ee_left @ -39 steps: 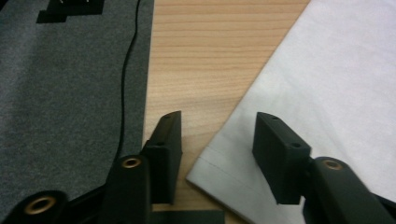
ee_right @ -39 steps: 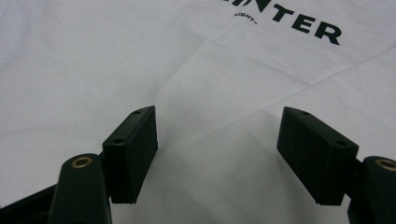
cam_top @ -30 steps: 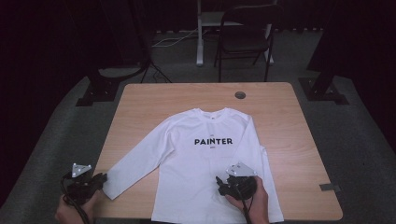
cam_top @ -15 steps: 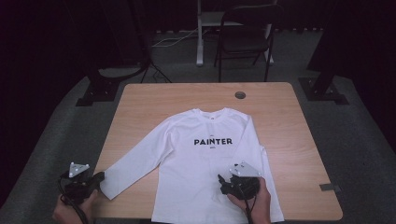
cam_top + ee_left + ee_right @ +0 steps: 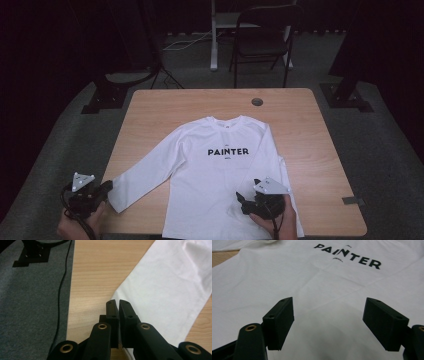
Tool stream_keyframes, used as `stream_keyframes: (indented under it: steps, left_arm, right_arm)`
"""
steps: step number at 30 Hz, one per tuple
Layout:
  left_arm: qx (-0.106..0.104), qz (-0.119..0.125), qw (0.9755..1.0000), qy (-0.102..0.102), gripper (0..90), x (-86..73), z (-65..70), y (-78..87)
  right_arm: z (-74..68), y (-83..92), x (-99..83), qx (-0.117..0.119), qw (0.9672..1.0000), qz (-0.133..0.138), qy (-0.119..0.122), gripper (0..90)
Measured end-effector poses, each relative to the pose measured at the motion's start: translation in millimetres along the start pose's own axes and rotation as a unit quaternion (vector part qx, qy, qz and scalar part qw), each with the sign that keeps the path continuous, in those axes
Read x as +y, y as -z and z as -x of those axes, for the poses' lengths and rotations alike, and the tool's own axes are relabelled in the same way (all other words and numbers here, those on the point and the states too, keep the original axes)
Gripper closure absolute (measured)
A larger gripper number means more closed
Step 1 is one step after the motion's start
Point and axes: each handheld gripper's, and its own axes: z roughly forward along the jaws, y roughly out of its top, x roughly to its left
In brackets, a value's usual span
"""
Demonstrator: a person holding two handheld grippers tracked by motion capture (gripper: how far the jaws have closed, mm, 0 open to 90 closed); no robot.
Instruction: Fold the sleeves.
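A white long-sleeved shirt (image 5: 220,170) printed PAINTER lies flat, front up, on the wooden table (image 5: 300,125). My left gripper (image 5: 107,186) is at the table's near left edge, at the end of the shirt's spread left sleeve. In the left gripper view its jaws (image 5: 115,302) are shut on the sleeve cuff (image 5: 170,290), with a sliver of white cloth between them. My right gripper (image 5: 241,202) hovers over the shirt's lower right part. Its jaws (image 5: 327,312) have just been opening and stand wide apart, with only flat shirt fabric (image 5: 324,277) beneath them.
A round cable hole (image 5: 257,102) sits in the table's far side. A folding chair (image 5: 265,40) and stand bases rest on the grey carpet beyond. A black cable (image 5: 61,290) runs along the floor left of the table. Bare wood surrounds the shirt.
The left gripper's jaws have drawn together at the sleeve end. The right gripper has edged slightly to the right over the shirt. The shirt lies as before.
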Motion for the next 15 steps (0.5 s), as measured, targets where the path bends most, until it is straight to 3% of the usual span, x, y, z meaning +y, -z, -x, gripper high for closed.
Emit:
stream_keyframes:
  steps: [7, 15]
  left_arm:
    - [-0.01, 0.006, 0.9999, -0.011, 87.5, 4.8, 10.3, 2.4]
    - [-0.02, 0.011, 0.9996, -0.018, 87.5, 8.6, 18.7, 3.2]
  right_arm:
    - [17.6, 8.9, -6.3, -0.011, 0.9995, 0.001, -0.029, 24.0]
    - [29.6, 14.7, -13.5, -0.021, 0.999, -0.005, -0.04, 24.0]
